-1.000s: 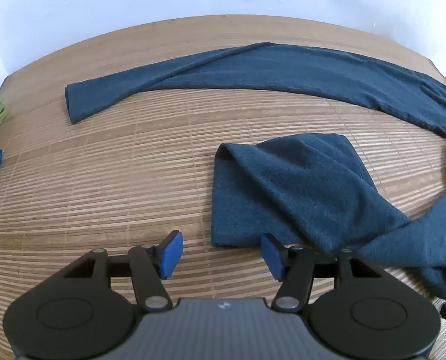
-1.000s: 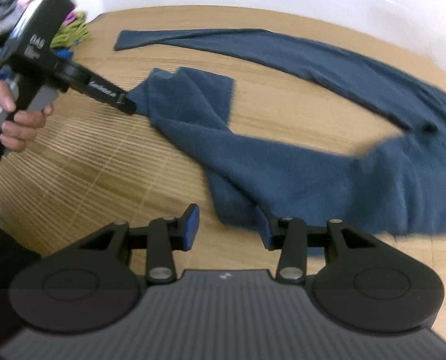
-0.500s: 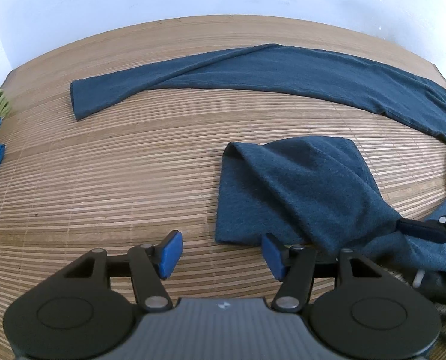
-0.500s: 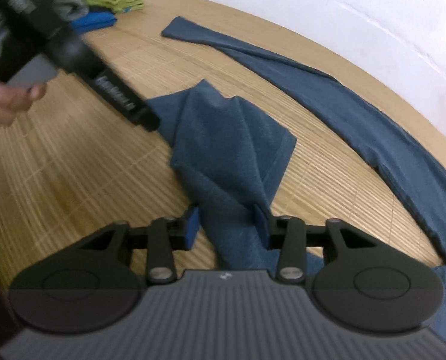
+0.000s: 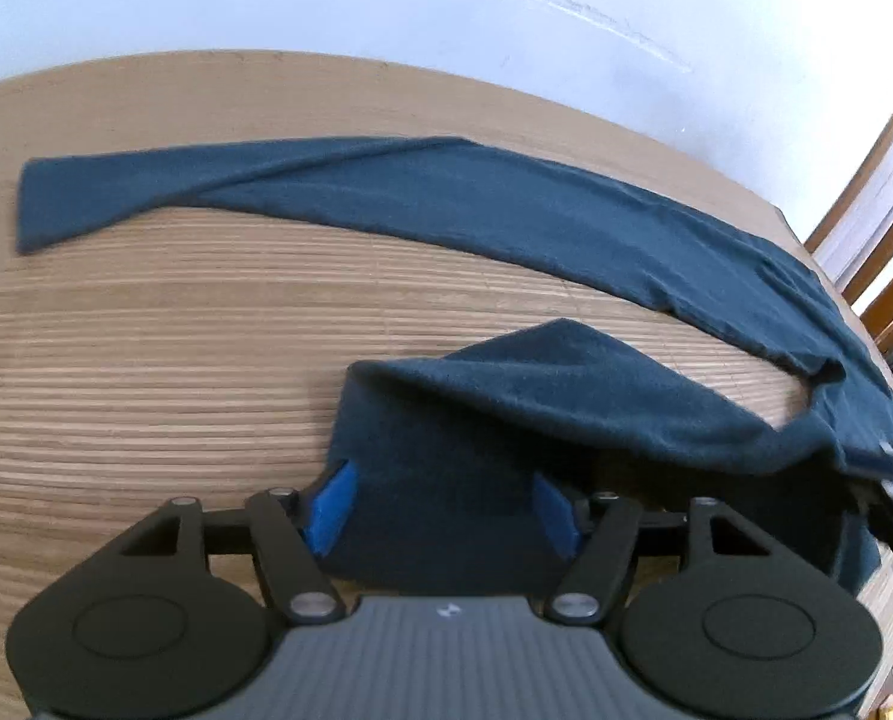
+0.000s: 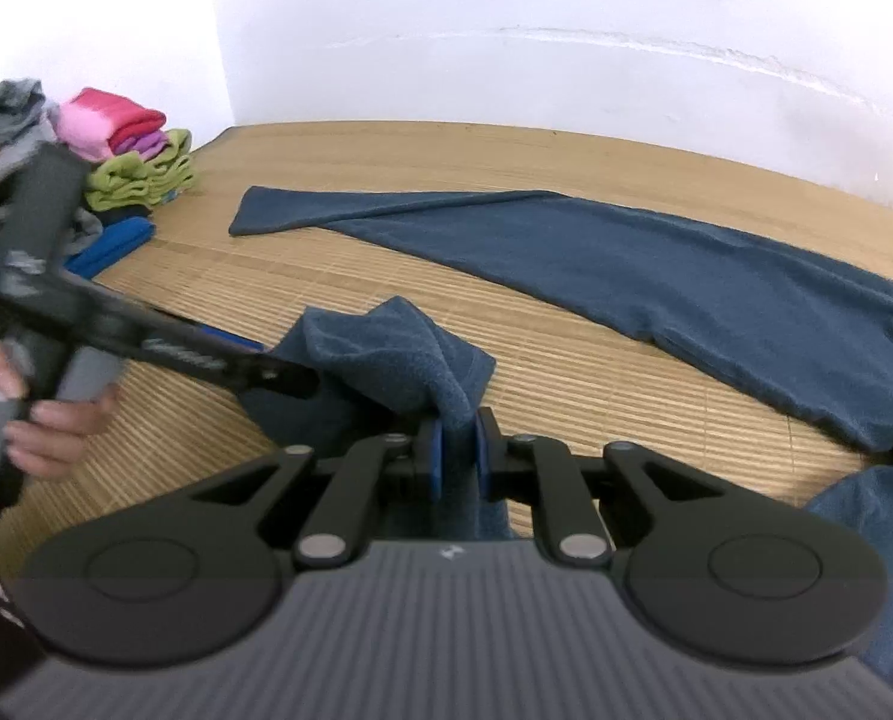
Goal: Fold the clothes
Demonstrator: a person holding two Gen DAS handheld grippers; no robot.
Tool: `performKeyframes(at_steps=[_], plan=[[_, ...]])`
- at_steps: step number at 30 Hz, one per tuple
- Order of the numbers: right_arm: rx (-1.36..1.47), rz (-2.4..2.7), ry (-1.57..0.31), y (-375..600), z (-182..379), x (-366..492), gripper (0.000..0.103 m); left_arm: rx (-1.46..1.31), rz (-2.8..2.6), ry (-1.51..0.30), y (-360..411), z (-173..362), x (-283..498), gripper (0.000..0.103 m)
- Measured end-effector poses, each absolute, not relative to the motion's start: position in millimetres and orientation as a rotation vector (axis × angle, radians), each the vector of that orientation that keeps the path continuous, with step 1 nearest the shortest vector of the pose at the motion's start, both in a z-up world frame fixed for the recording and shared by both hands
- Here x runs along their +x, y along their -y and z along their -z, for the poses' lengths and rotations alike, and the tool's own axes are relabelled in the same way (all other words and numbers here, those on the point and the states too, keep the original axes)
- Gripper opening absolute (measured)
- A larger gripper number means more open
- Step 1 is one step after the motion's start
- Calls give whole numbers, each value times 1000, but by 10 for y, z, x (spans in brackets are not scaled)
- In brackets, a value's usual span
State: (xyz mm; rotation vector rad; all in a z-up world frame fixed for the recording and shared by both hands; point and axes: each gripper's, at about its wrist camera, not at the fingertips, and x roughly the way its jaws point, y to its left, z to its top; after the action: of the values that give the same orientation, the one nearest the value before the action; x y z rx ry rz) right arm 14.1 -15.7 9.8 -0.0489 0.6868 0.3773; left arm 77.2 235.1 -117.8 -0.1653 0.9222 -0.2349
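A dark blue garment (image 5: 506,222) lies on the bamboo mat (image 5: 146,396), with one long part stretched across the back. Its nearer part (image 5: 536,396) is bunched and raised into a ridge. My left gripper (image 5: 444,510) straddles the near edge of that part. Its jaws are opening, and cloth lies between the blue pads (image 5: 332,507) without visible pressing. In the right wrist view, my right gripper (image 6: 458,456) is closing on a raised fold of the garment (image 6: 398,354), pads pinching it. The left gripper (image 6: 293,378), held by a hand (image 6: 56,426), reaches into the same bunch from the left.
A stack of folded clothes (image 6: 128,144) in pink, green and blue sits at the mat's far left corner beside a grey heap (image 6: 8,114). A white wall (image 6: 506,30) runs behind the mat. Wooden framing (image 5: 866,252) stands past the right edge.
My left gripper moved forward over the cloth's near edge, which now lies between its fingers. My right gripper closed on a fold and rose a little, pulling the bunch into a ridge.
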Motion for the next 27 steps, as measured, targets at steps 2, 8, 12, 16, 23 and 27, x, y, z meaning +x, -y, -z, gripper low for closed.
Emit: performKeyframes(at_steps=[2,8,12,16,23,27], plan=[[-63,-379,-684,143,-99,113,14,-96,246,-914,-2217,1183,845,45],[-63,-405,-677,208,-146,62,14,-110,255,-931,-2181,1093,787,1],[3,-685,-682,346,-423,-47,14,-155,208,-915,-2557,660,194,1],[60,-929,-647,377,-701,-55,13,-123,23,-927,-3002,195,-380,1],[92,-682,-687,-101,-394,584,17,-110,-232,-967,-3278,293,-487,6],[156,-527,-747,-28,-309,520,20,-86,-89,-972,-2959,437,-532,17]])
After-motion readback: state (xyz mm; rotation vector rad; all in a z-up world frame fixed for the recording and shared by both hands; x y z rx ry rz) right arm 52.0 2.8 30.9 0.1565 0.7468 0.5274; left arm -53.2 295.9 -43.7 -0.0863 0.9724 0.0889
